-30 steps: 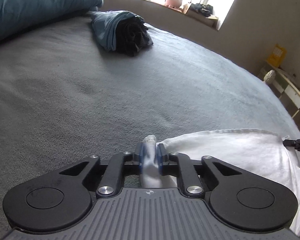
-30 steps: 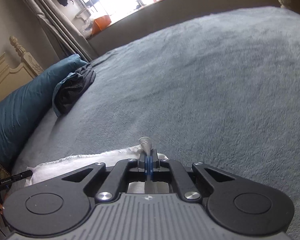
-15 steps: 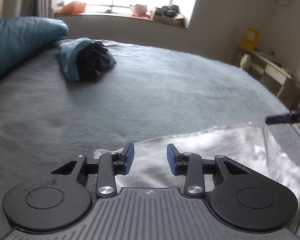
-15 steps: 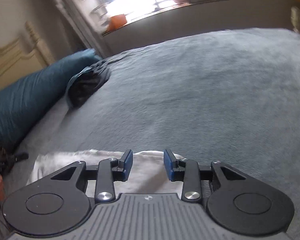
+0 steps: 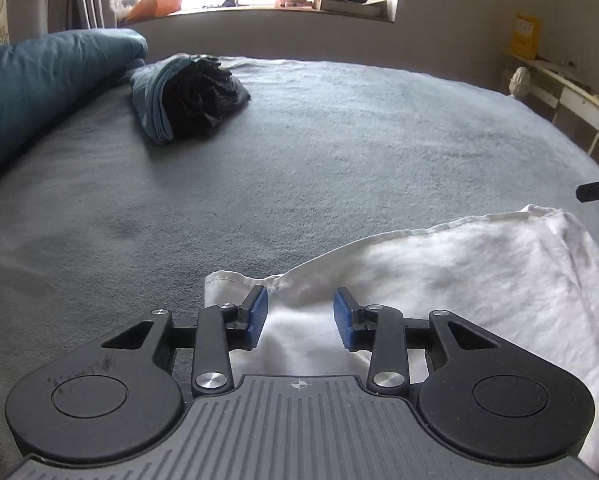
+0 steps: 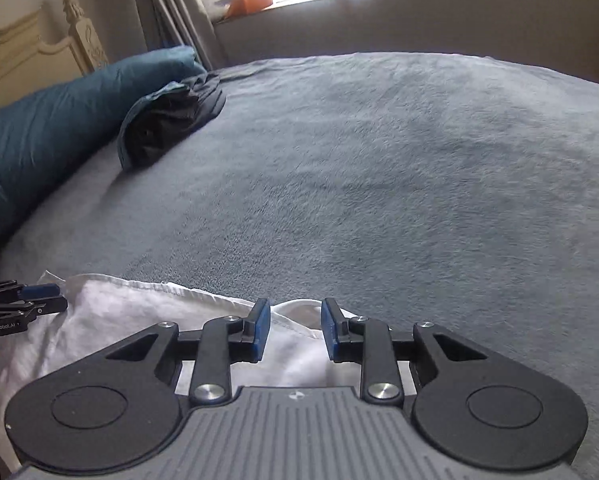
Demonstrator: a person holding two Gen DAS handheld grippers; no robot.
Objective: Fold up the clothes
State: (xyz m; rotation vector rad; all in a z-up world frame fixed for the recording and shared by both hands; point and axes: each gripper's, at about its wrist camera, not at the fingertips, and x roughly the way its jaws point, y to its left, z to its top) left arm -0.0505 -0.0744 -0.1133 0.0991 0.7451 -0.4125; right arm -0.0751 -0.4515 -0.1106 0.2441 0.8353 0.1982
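Cloth corners have just been let go by both grippers (right jaws narrowed slightly again, pinching nothing), so this fold looks laid down.

Your left gripper and right gripper now stand open, lifted off the released white cloth.

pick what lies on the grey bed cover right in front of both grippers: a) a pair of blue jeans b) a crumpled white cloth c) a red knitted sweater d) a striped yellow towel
B: a crumpled white cloth lies on the grey bed cover, just beyond the open left gripper and the open right gripper.
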